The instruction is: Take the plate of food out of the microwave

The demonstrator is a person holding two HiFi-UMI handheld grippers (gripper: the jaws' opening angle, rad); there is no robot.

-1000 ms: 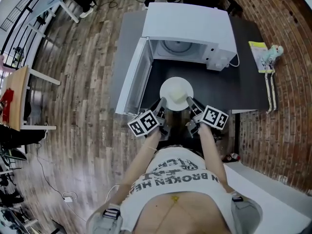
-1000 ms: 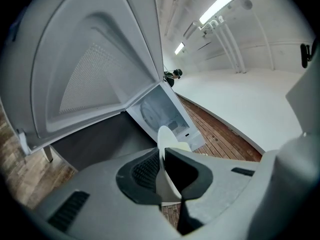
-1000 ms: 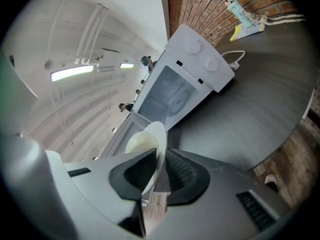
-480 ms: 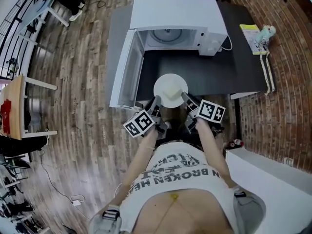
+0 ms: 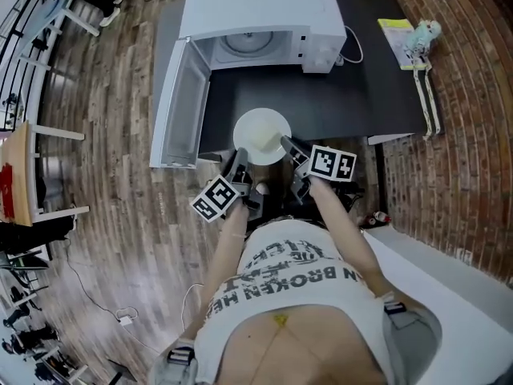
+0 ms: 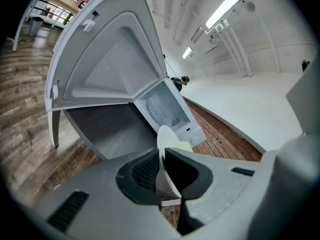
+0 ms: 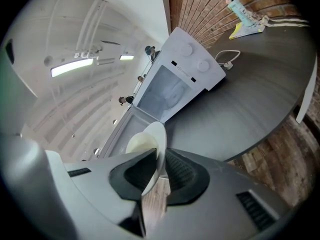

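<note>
A white plate (image 5: 260, 134) with pale food on it is held over the near edge of the dark table (image 5: 377, 95), outside the microwave. My left gripper (image 5: 240, 161) is shut on the plate's near-left rim, seen edge-on in the left gripper view as the plate (image 6: 165, 139). On the near-right rim my right gripper (image 5: 287, 149) is shut too, with the plate (image 7: 150, 144) between its pads. The white microwave (image 5: 256, 14) stands at the table's back, its door (image 5: 178, 103) swung open to the left and its cavity holding only the turntable.
A cable (image 5: 350, 48) runs from the microwave's right side. A yellow leaflet and a small toy figure (image 5: 410, 37) lie at the table's far right. A brick wall (image 5: 473, 111) is to the right. Wooden floor and a wooden table (image 5: 20, 167) are to the left.
The plate has come nearer to me and a little left, away from the microwave, with both grippers still on it. The view has shifted so the microwave sits higher in frame.
</note>
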